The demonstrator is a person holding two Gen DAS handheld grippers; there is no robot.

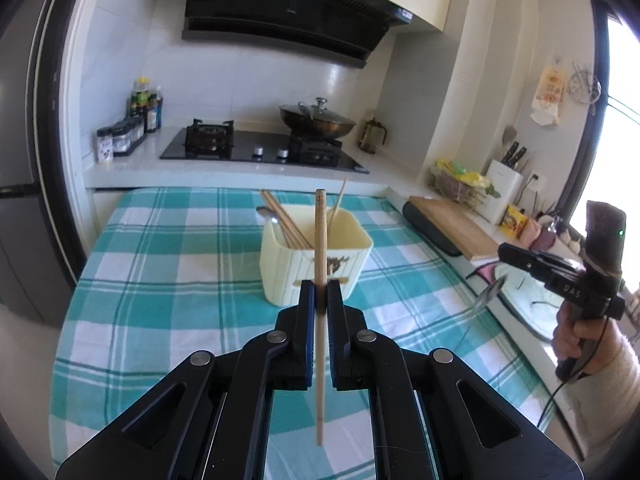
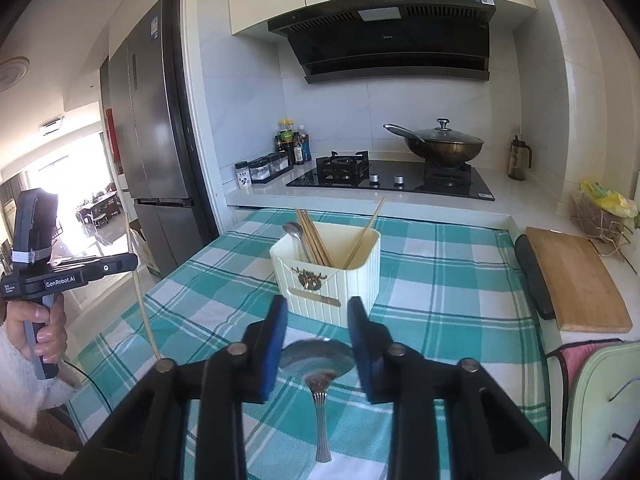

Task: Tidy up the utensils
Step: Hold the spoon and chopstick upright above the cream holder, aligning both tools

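Standing upright in the left gripper (image 1: 320,286), a wooden chopstick (image 1: 320,240) is clamped a little above its middle by jaws shut narrow on it. It is light, stiff and smooth, so it may pivot or slide between the pads. A grip near the middle, as here, looks the surest. The right gripper (image 2: 318,304) has a metal spoon (image 2: 318,360) by its bowl, one pad against each edge, with the handle hanging back toward the camera. The spoon is heavier, hard and slick, and its rounded bowl gives the pads little flat surface, so it could tip or slip. Its neck or handle would probably be a steadier hold. Just beyond both grippers the cream utensil holder (image 2: 332,288) stands on the checked tablecloth (image 1: 180,280). It already contains several chopsticks (image 2: 314,236) and another spoon (image 2: 294,232) at its left side.
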